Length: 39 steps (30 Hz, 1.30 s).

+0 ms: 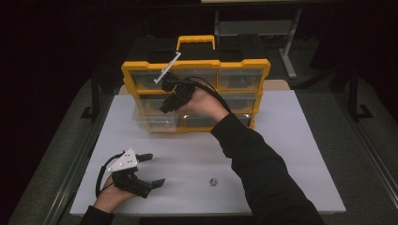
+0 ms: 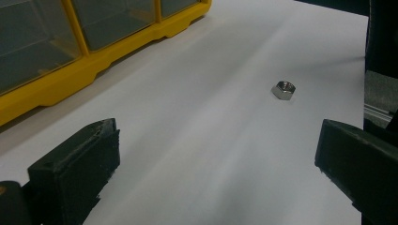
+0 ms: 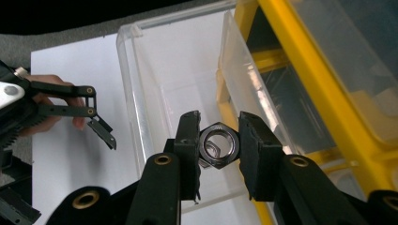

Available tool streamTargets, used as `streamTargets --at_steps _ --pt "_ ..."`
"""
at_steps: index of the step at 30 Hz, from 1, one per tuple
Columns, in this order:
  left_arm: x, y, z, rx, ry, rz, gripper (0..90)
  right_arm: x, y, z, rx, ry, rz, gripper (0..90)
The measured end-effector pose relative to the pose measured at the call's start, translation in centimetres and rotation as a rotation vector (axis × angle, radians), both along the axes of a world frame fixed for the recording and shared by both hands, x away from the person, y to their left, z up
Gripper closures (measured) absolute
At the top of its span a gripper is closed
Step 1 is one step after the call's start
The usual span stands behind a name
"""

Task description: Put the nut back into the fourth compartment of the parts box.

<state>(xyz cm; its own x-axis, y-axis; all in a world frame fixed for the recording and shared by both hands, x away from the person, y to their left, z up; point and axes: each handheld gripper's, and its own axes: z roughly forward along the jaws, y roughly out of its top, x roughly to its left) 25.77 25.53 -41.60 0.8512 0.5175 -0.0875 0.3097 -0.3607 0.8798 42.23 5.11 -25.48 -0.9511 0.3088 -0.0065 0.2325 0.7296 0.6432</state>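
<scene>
Right gripper view showed right gripper (image 3: 219, 152) clenched on steel nut (image 3: 218, 145), pads pressing nut from both sides, held above clear plastic drawer (image 3: 164, 79) pulled out of yellow organizer (image 3: 300, 65). High view had right gripper (image 1: 164, 96) up against organizer (image 1: 197, 63) front, over open drawer (image 1: 155, 121). Left gripper (image 1: 150, 169) rested low on white tabletop (image 1: 263, 154), jaws wide apart, grasping nothing. Left gripper view showed 2nd nut (image 2: 283, 89) lying loose on tabletop ahead of spread jaws, well apart from organizer.
</scene>
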Motion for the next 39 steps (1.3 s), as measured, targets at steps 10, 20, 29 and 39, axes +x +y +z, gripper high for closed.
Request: streamTargets --at_steps 10,20,29,39 --pt "0.0 0.0 0.0 -0.004 -0.001 0.000 0.0 -0.1 -0.2 0.1 0.017 -0.007 -0.008 71.3" --pt "0.0 0.1 0.0 0.018 -0.004 -0.001 0.0 -1.5 -3.6 1.8 0.075 -0.018 0.008 89.0" --pt "0.0 0.1 0.0 0.022 -0.007 0.000 0.0 -2.3 -6.8 1.3 0.094 -0.034 -0.011 87.7" --pt "0.0 0.1 -0.1 0.011 -0.005 0.006 0.0 -3.0 -9.1 -0.9 0.104 -0.023 -0.057 59.3"
